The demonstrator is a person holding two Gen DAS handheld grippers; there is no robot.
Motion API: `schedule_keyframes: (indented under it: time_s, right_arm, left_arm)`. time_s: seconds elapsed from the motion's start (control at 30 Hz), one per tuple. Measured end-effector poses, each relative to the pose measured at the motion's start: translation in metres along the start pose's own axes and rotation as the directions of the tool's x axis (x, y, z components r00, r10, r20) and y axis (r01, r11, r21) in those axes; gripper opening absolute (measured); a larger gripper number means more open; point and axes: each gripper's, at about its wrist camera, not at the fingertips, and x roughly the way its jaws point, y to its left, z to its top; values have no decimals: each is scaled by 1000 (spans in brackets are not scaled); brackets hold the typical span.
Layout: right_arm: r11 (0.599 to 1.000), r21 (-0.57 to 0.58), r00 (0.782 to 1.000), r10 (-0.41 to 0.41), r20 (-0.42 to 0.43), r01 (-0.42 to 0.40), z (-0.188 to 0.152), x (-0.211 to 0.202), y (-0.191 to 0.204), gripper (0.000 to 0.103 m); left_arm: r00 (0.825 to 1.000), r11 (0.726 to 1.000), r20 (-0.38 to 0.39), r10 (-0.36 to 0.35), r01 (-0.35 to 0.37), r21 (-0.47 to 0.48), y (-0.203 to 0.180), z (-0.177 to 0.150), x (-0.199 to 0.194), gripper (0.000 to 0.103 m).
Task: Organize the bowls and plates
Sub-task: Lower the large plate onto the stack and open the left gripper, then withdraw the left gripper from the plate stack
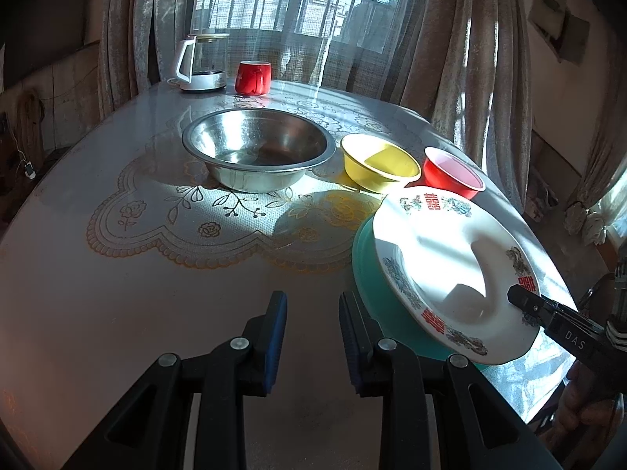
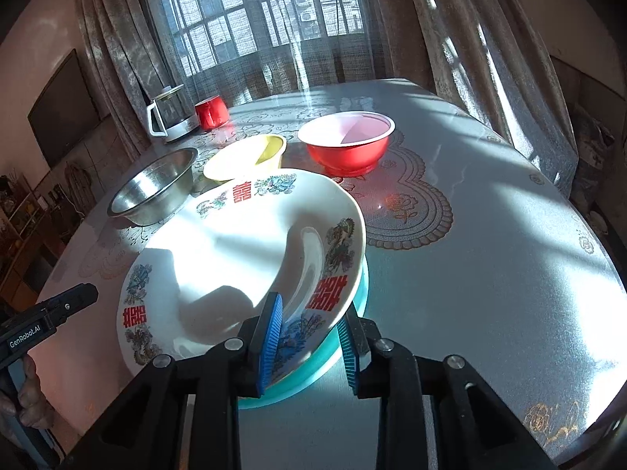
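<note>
A white plate with red characters and flower prints (image 1: 443, 250) (image 2: 235, 250) lies tilted on a teal plate (image 1: 372, 286) (image 2: 345, 313) at the near right of the table. My right gripper (image 2: 309, 337) has its jaws around the near rim of both plates, with a gap still showing beside them. It shows in the left wrist view (image 1: 525, 301) at the white plate's rim. My left gripper (image 1: 313, 337) is open and empty over bare table, just left of the teal plate. A steel bowl (image 1: 258, 149) (image 2: 156, 188), a yellow bowl (image 1: 380, 162) (image 2: 247, 156) and a red bowl (image 1: 452, 172) (image 2: 347, 143) stand in a row behind.
A glass kettle (image 1: 200, 62) (image 2: 168, 113) and a red mug (image 1: 252, 76) (image 2: 211, 111) stand at the table's far edge by the curtained window. A lace mat (image 1: 188, 211) covers the table's middle. The table's edge (image 2: 588, 243) curves round on the right.
</note>
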Motion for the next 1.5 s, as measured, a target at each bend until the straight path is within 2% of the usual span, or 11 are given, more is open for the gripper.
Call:
schedule_keyframes:
  time_s: [0.23,0.5,0.8,1.0,1.23,1.4,1.5]
  right_arm:
    - [998,33,998,51,-24,-50,0,0,-3,27]
    - [999,22,998,46,-30,-46,0,-5,-3,31]
    - [997,77,998,5,60,-9,9,-36,-27,33]
    - [988,81,989,121,83,-128,30,-36,-12,39]
    - [951,30,951,309,-13,-308,52,-4,40,44]
    - [926,29,922,378,-83,-377,69,25,76,44]
    - [920,44,915,392,-96,-389,81,44,93,44]
  left_arm:
    - [1000,1000,-3,0,0,-1,-1,1,0,28]
    - [1000,1000,-8,19,-19,3,3,3,2,31]
    - [999,999,-8,36,-36,-7,13,3,2,32]
    - [999,999,-2,33,-33,-18,27,5,3,32]
    - [998,993,-2,63,-63,-98,64,16,8,36]
    - [998,988,12,59,-56,-144,92,35,9,36]
    - [999,985,28,30,-25,-174,105,50,10,36]
